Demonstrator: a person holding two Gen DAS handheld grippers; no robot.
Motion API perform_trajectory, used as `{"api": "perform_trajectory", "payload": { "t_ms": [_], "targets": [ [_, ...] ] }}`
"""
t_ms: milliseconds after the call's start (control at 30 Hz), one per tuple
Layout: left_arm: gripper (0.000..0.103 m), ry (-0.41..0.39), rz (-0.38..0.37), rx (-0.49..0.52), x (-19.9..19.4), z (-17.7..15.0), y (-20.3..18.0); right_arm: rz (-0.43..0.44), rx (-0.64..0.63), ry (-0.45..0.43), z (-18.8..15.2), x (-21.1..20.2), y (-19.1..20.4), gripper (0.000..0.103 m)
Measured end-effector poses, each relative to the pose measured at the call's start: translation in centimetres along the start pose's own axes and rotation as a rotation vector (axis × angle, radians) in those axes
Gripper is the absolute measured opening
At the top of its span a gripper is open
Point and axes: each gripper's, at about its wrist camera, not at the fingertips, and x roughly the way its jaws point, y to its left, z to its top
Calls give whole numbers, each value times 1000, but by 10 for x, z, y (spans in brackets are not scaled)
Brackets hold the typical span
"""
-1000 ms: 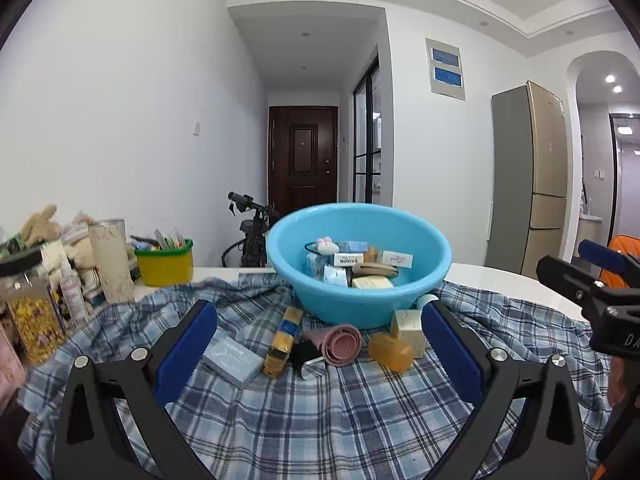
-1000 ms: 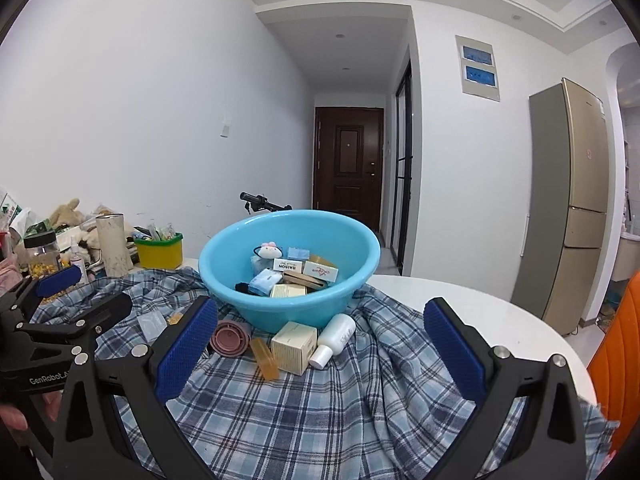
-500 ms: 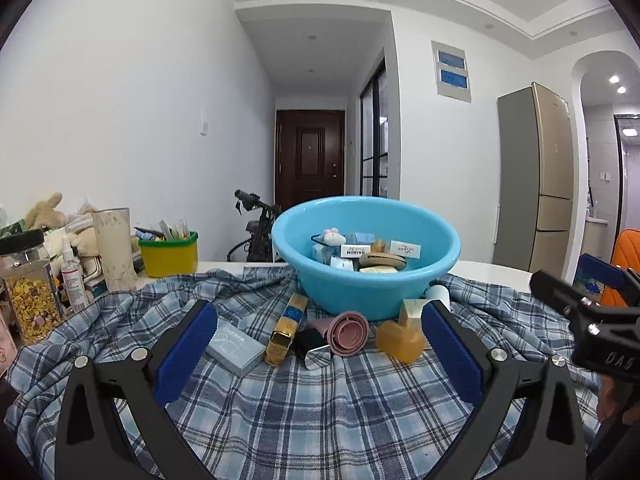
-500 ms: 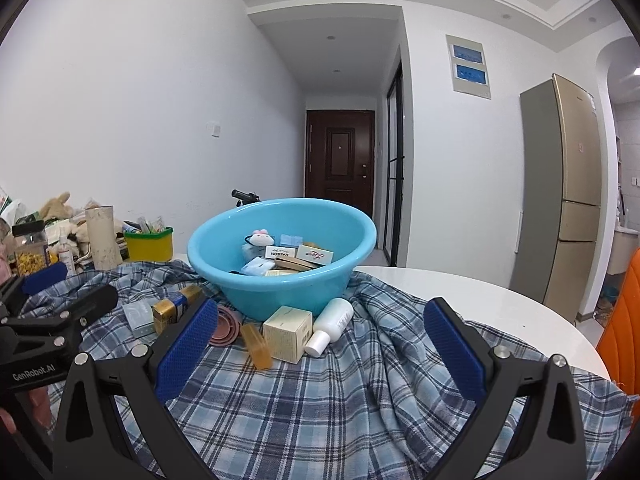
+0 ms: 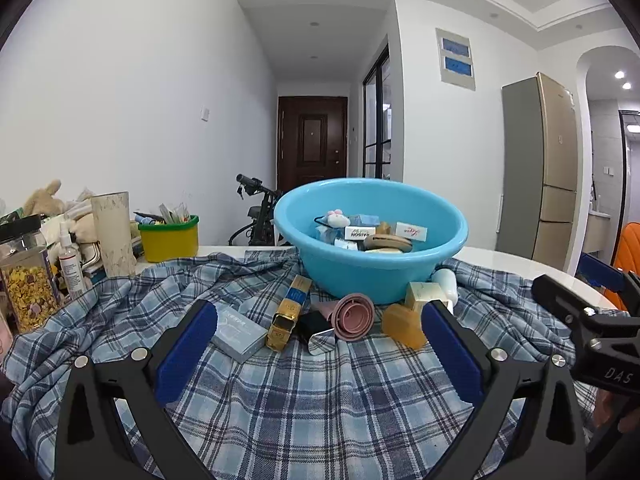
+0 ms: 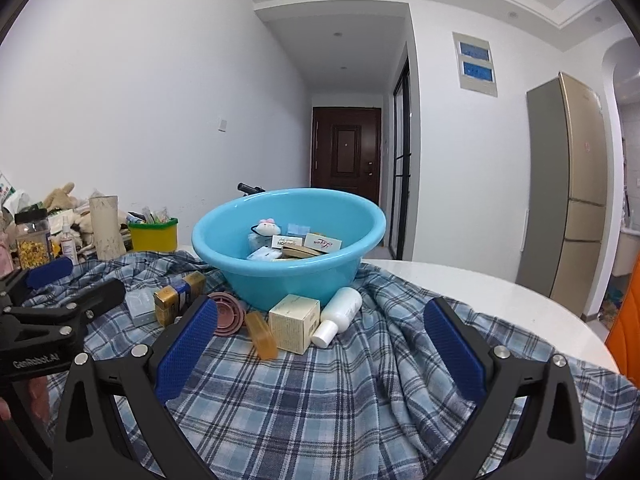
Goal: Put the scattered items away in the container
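A light blue basin (image 5: 370, 270) (image 6: 288, 276) stands on a plaid cloth and holds several small boxes and a plush toy. In front of it lie a grey box (image 5: 236, 330), a gold and blue box (image 5: 289, 312), a black case (image 5: 316, 330), a pink collapsible cup (image 5: 354, 316), an amber soap bar (image 5: 404, 326) (image 6: 261, 335), a cream box (image 6: 294, 322) and a white bottle (image 6: 338, 314). My left gripper (image 5: 316, 356) is open and empty, short of these items. My right gripper (image 6: 318, 354) is open and empty too, low over the cloth.
A yellow tub (image 5: 170, 238), a beige cup (image 5: 114, 240), a spray bottle (image 5: 70, 260), a jar of yellow bits (image 5: 26, 280) and plush toys crowd the table's left side. The white round table (image 6: 480, 296) shows bare at the right. A hand (image 6: 24, 396) holds the left tool.
Both grippers have dropped lower and come nearer the scattered items, so the basin is seen more from the side. Nothing on the cloth has moved. Both stay open.
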Motion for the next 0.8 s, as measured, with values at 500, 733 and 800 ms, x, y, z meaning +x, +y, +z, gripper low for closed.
{"api": "perform_trajectory", "payload": {
  "t_ms": [500,733,800],
  "targets": [
    [103,18,-9,9,5,-2,-2,-25,27,92,-5,15,-6,102],
    [103,18,-8,9,5,-2,-2,-25,29,93,-4,16,-5,102],
    [103,18,-8,9,5,-2,-2,-25,29,93,-4,16,-5,102]
  ]
}}
